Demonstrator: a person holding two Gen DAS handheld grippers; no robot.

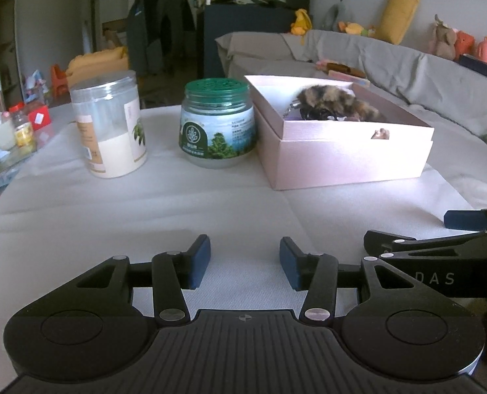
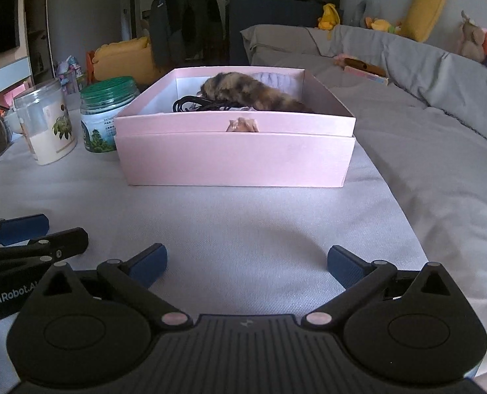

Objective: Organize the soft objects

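A pink box point(image 2: 237, 161) stands on the white cloth ahead, also in the left wrist view point(image 1: 352, 157) to the right. Inside lie a brown mottled furry item point(image 2: 243, 90), a pale lilac soft piece point(image 2: 276, 78) and black cords point(image 2: 191, 103); the furry item shows in the left wrist view point(image 1: 335, 98) too. My left gripper point(image 1: 245, 262) is open and empty, low over the cloth well short of the box. My right gripper point(image 2: 246, 262) is open wide and empty, facing the box front. Each gripper appears at the edge of the other's view.
A green-lidded jar point(image 1: 217, 124) and a clear canister of white powder point(image 1: 110, 124) stand left of the box. Small jars point(image 1: 20, 128) sit at the far left. A grey covered sofa point(image 2: 440, 75) with plush toys point(image 2: 473, 37) runs along the right.
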